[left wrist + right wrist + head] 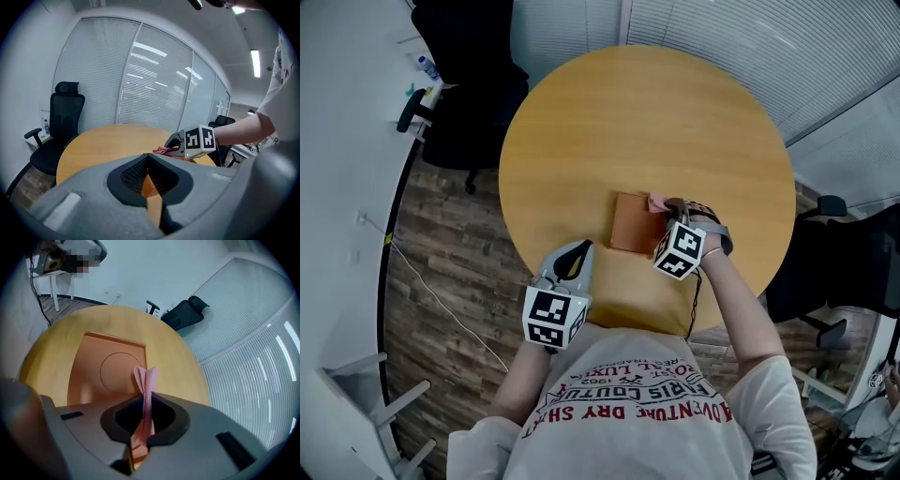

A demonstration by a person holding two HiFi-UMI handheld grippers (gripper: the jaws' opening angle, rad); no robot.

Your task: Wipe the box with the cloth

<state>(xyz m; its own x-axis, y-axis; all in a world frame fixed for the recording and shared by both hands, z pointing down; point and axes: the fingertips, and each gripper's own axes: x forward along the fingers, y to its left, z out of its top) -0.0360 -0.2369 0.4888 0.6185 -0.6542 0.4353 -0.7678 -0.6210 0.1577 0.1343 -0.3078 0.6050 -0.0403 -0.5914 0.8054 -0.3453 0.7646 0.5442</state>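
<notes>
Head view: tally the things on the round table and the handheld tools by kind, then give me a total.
Box: 1
Cloth: 1, pinched in the right tool
Tools: 2, the right tool and the left tool, which is empty
Total: 4
</notes>
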